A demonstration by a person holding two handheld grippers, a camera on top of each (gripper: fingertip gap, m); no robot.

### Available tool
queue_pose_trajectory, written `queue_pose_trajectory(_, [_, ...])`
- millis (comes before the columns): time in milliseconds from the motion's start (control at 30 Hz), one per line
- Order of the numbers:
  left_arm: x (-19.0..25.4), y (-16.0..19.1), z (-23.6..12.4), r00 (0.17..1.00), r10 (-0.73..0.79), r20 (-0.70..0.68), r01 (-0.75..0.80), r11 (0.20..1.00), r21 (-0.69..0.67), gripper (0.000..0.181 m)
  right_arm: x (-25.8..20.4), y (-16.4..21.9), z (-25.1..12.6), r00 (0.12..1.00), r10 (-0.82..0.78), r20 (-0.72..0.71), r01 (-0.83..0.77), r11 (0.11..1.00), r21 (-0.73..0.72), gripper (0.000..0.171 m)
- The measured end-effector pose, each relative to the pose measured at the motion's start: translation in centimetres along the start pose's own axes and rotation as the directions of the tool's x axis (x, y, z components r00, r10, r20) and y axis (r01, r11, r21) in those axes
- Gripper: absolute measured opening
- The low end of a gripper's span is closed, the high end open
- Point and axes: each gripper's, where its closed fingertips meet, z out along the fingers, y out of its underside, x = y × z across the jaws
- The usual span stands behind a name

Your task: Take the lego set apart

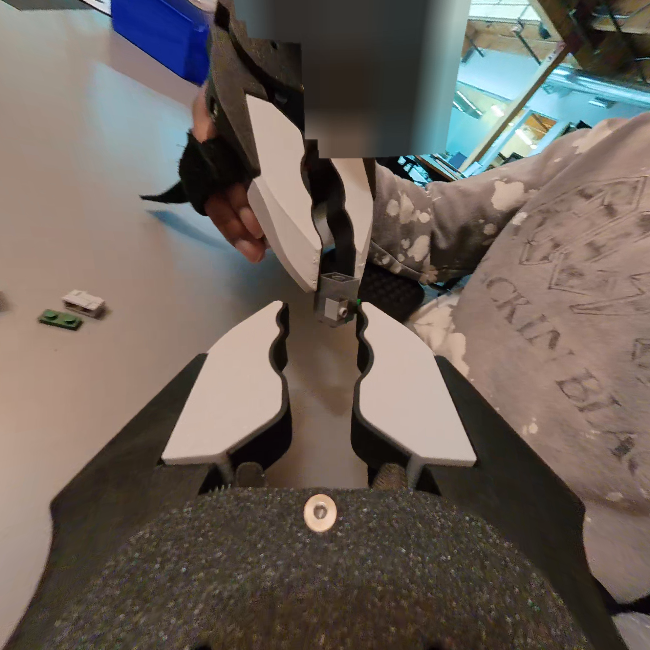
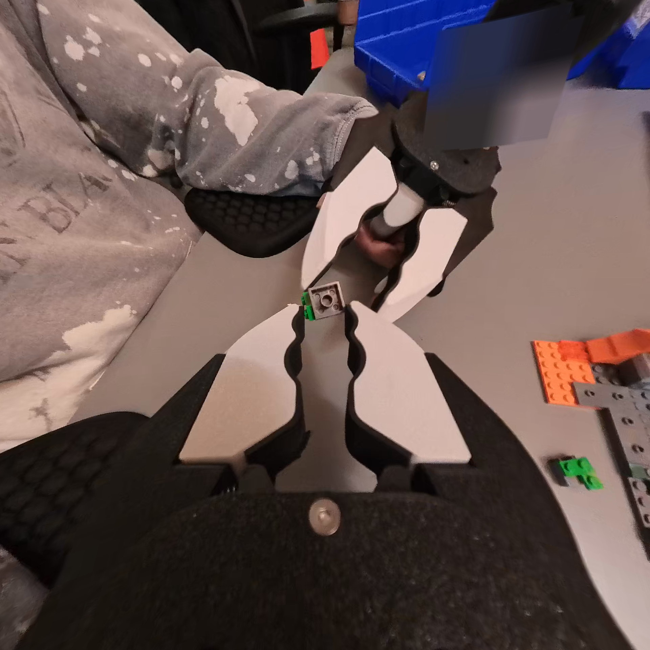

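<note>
A small grey lego brick (image 2: 325,299) with green pieces (image 2: 306,306) on its side is held above the grey table. My right gripper (image 2: 325,308) is shut on it at the fingertips. In the left wrist view the right gripper (image 1: 336,278) comes down from above with the same brick (image 1: 334,299) in its tips. My left gripper (image 1: 322,307) is open, with the brick's lower end between its tips and the green bit close to its right finger. In the right wrist view the left gripper (image 2: 343,293) reaches in from the upper right, one fingertip (image 2: 311,276) close to the brick.
The rest of the lego set, an orange plate (image 2: 562,373) joined to a grey plate (image 2: 626,422), lies at the right, with a loose green-and-grey piece (image 2: 577,473) in front. A green plate (image 1: 59,320) and a white piece (image 1: 84,302) lie left. Blue bins (image 2: 397,45) stand behind. A person sits at the table edge. Only a small space, under 4 cm, lies between the two pairs of fingers. It is some 12 cm from my left tips to the green plate (image 1: 59,320).
</note>
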Motion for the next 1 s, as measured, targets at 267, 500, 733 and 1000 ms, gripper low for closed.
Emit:
queue_pose_trajectory(267, [-1.1, -1.0, -0.9, 0.997, 0.035, 0.073, -0.038, 0.998, 0.04, 0.024, 2.1, -0.2, -0.6, 0.992, 0.046, -0.113, -0.045, 0.999, 0.013, 0.022])
queue_pose_trajectory(500, [-4.0, -4.2, -2.9, 0.913, 0.14, 0.383, -0.202, 0.971, 0.126, 0.019, 5.5, -1.3, -2.6, 0.953, 0.132, -0.272, -0.095, 0.985, 0.145, 0.026])
queue_pose_trajectory(733, [-4.8, -5.3, -3.3, 0.844, 0.188, 0.503, -0.284, 0.951, 0.121, 0.019, 6.6, -1.2, -2.4, 0.931, 0.132, -0.341, -0.091, 0.987, 0.133, 0.024])
queue_pose_trajectory(1000, [-5.3, -4.9, -3.3, 0.817, 0.208, 0.538, -0.293, 0.953, 0.078, 0.019, 7.3, -1.0, -2.4, 0.907, 0.095, -0.411, -0.069, 0.995, 0.079, 0.018])
